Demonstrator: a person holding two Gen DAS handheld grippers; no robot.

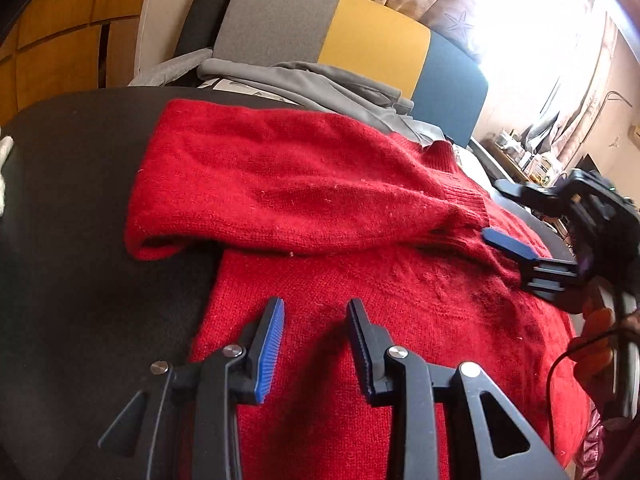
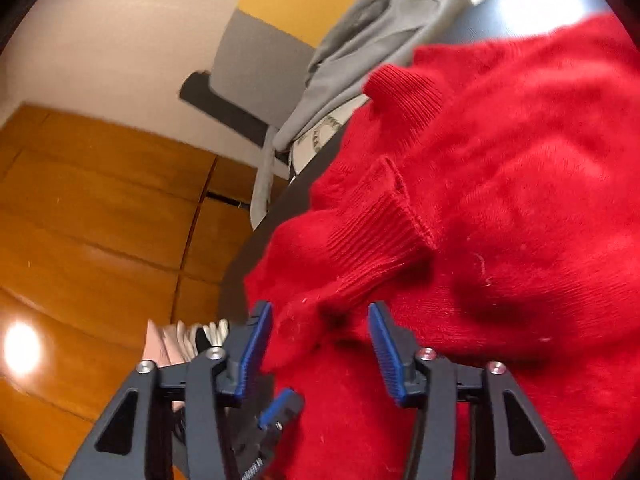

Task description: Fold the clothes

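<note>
I hold a two-finger gripper in each hand over a red sweater [image 1: 360,216] spread on a dark table [image 1: 80,208]; I give every place relative to that sweater.

My left gripper [image 1: 316,320] hangs just above the sweater's near part. Its jaws stand apart with bare red knit showing between the blue pads [image 1: 272,344], and it holds nothing.

My left camera shows one sleeve folded across the sweater's body, its cuff end lying at the sweater's left edge over the table. Beyond the sweater lies a crumpled grey garment [image 1: 320,80], and behind that a chair back [image 1: 360,40] in grey, yellow and blue panels. At the sweater's right edge this view catches my right gripper [image 1: 516,216] from the side, jaws parted, one blue pad resting by the red knit.

My right camera alone shows the sweater's ribbed collar [image 2: 404,88] and a ribbed band [image 2: 376,240] close up. The right gripper's jaws are wide apart, with a fold of red knit lying between the pads [image 2: 384,352]; whether they touch it I cannot tell. Left of the sweater this view shows wooden floor [image 2: 100,220], and the left gripper's blue tip low in the frame.
</note>
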